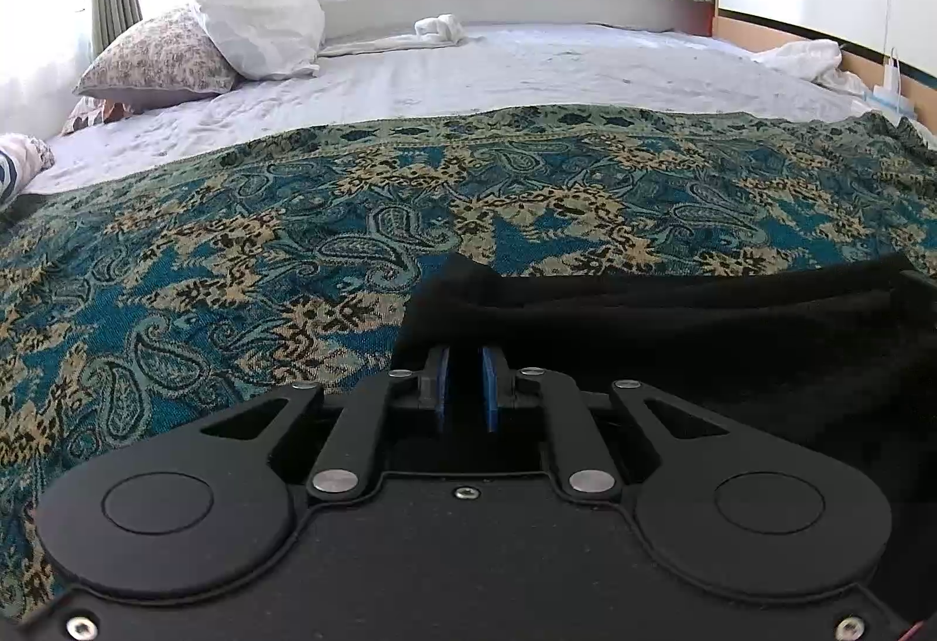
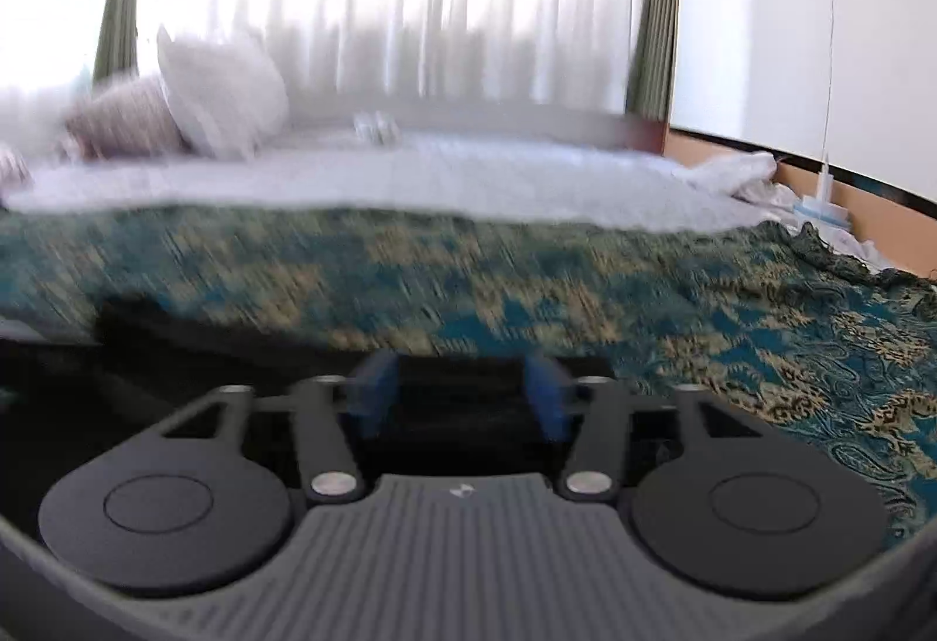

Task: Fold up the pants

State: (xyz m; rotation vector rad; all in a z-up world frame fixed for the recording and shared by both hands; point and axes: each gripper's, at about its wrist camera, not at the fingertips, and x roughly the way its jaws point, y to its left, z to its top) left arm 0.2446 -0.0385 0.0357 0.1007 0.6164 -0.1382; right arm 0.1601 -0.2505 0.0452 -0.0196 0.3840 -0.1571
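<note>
The black pants (image 1: pixel 673 336) lie on the teal and gold paisley bedspread (image 1: pixel 293 231), stretching from the view's middle to the right. My left gripper (image 1: pixel 465 360) has its blue pads close together on the pants' left edge, with black cloth between them. In the blurred right wrist view, my right gripper (image 2: pixel 460 377) is open, its blue pads (image 2: pixel 375 386) wide apart over the pants (image 2: pixel 234 348), which spread to the left. Nothing is held between them.
The paisley bedspread (image 2: pixel 761 336) covers the near half of a bed. Beyond it is a white sheet (image 1: pixel 468 72), with a white pillow (image 1: pixel 257 20) and a floral pillow (image 1: pixel 158 61) at the far left. A white cloth bundle (image 1: pixel 442 29) lies near the headboard. Curtains hang behind.
</note>
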